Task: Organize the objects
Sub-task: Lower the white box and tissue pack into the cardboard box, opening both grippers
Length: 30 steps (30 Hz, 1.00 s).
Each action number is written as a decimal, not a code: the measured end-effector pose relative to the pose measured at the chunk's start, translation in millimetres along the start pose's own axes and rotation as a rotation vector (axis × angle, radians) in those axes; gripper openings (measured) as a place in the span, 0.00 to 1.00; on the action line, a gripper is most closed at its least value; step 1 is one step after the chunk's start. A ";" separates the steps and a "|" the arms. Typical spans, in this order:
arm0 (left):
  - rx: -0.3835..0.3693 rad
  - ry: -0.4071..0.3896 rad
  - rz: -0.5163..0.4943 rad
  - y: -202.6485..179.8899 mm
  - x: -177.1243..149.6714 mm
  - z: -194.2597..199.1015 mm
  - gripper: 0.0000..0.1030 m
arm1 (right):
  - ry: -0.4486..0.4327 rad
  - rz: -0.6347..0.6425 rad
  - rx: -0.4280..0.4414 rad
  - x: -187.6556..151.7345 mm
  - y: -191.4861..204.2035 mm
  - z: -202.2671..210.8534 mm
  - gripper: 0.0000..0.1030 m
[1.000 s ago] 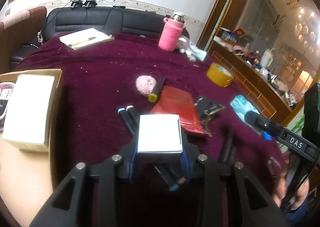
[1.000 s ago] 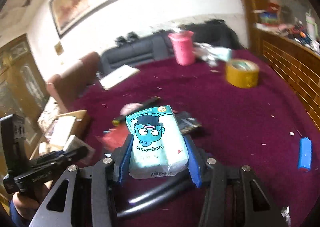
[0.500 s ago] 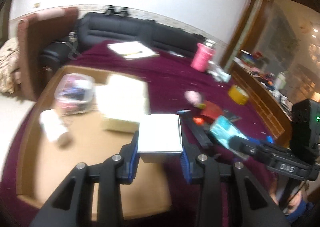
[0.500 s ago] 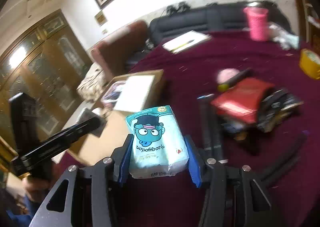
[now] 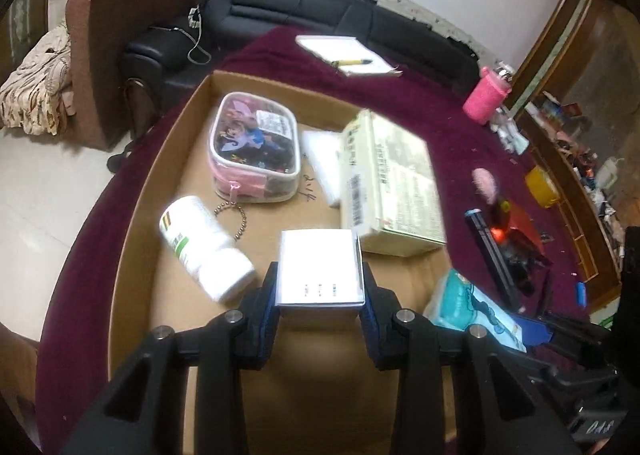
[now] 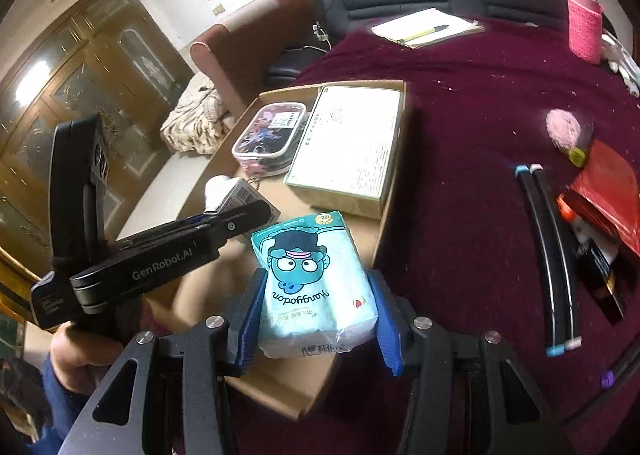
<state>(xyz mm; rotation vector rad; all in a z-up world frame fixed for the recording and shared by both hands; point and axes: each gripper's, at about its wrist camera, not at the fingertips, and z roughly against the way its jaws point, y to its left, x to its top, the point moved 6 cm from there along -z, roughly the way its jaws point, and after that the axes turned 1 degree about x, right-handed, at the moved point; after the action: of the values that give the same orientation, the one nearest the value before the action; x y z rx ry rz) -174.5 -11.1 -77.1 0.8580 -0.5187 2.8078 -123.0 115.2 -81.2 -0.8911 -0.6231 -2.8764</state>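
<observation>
The left tongs (image 5: 319, 309) are closed on a small white box (image 5: 319, 273), smooth and square-edged, pinched between blue ribbed pads and held over the shallow cardboard tray (image 5: 132, 215). The right tongs (image 6: 316, 319) grip a soft, crinkly tissue pack (image 6: 314, 287), pale blue plastic printed with a cartoon face, above the tray's near corner.

Inside the tray a white plastic bottle (image 5: 204, 249) lies on its side, beside a clear pouch with pink trim (image 5: 254, 147) and a beaded chain. A flat, printed carton (image 5: 390, 185) lies against the tray's right wall.

The bench (image 6: 460, 135) is draped in fuzzy maroon cloth flecked with lint. On it lie two slim black tubes (image 6: 550, 267) side by side, a glossy red packet (image 6: 610, 191), a pink puff (image 6: 563, 127), a notepad with a pen (image 6: 426, 29) and a bottle in a pink knitted sleeve (image 6: 584, 29).
</observation>
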 end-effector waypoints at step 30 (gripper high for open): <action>-0.054 -0.006 -0.012 -10.3 28.0 4.0 0.56 | -0.056 0.057 0.008 8.2 5.1 1.4 0.76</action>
<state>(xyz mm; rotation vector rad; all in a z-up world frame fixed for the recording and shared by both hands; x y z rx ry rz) -192.9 -1.6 -55.3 0.8567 -0.5853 2.7672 -128.1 111.5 -73.8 -0.9746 -0.6026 -2.8058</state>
